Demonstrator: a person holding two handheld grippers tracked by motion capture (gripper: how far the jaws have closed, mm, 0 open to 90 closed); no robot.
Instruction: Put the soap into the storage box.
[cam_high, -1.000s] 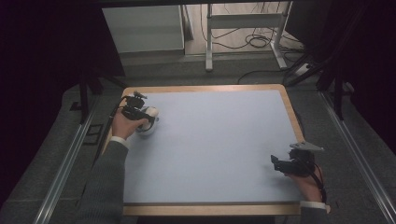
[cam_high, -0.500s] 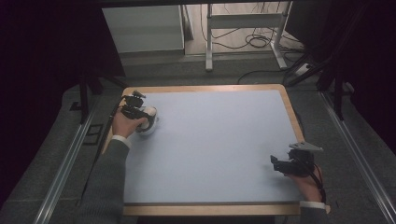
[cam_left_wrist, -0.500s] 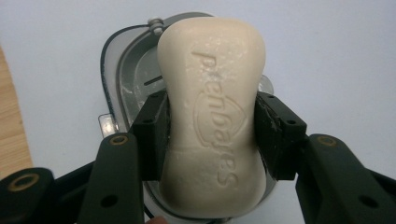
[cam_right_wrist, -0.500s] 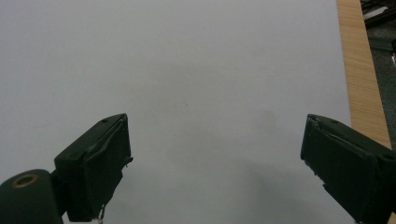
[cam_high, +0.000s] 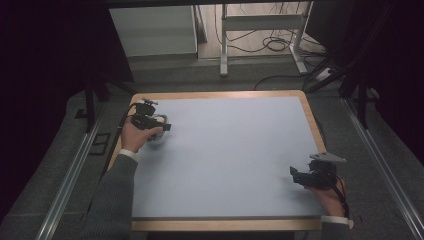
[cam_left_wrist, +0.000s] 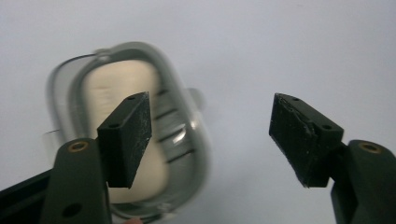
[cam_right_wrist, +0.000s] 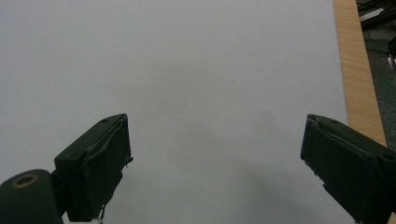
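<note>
Left gripper (cam_left_wrist: 210, 135) gaping wide, hovering over clear oval container (cam_left_wrist: 130, 130) with cream block inside, lying near table's far left corner. Right gripper (cam_right_wrist: 215, 163) also spread wide, holding nothing, hanging above bare blue-grey mat (cam_high: 230, 150) near wooden table edge (cam_right_wrist: 355, 70).

Pale grey mat (cam_high: 230, 160), cream soap (cam_left_wrist: 119, 93), black jaws.
</note>
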